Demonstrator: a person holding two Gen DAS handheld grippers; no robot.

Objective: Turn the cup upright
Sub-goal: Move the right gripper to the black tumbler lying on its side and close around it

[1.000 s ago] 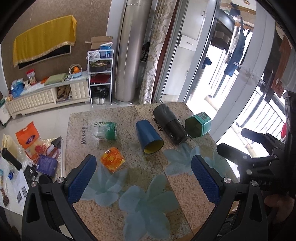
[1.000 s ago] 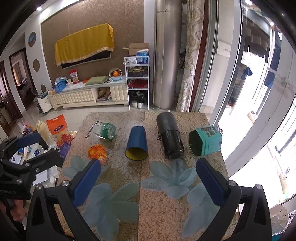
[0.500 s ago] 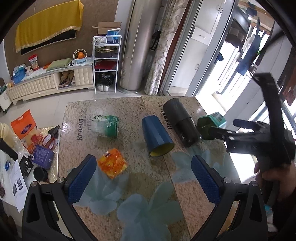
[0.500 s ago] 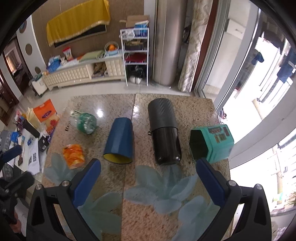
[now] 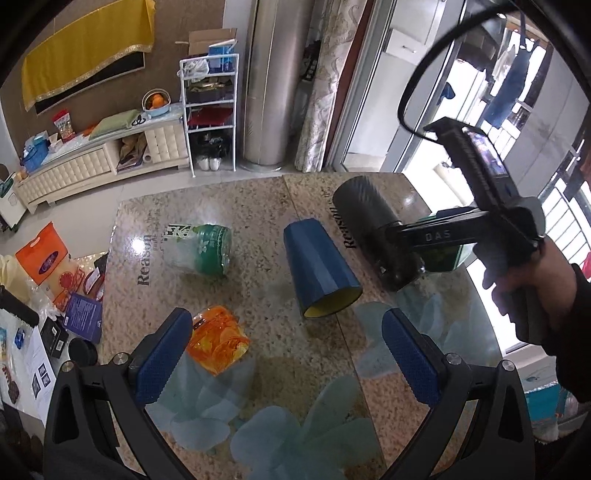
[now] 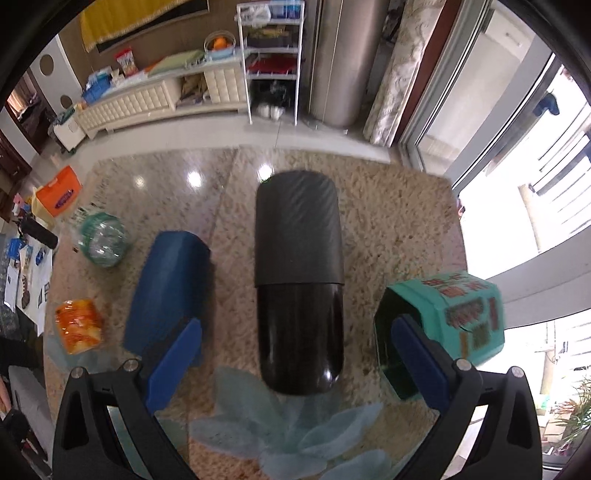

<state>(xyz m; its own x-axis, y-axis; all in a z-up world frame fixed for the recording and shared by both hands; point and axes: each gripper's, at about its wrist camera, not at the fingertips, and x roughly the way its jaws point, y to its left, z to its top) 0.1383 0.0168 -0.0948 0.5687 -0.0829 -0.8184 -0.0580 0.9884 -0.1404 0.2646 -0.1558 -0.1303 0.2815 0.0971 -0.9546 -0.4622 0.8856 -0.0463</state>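
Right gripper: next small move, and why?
Probably lower the right gripper straight down and close. Its open jaws already straddle the black cup, which lies on its side on the granite table, centered between the blue cup and teal tin.

Cream sideboard and white shelf rack line the brown wall.

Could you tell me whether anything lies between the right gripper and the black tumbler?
Nothing visible does: the right gripper opens straight onto the black tumbler; the blue cup and teal tin lie off to either side.
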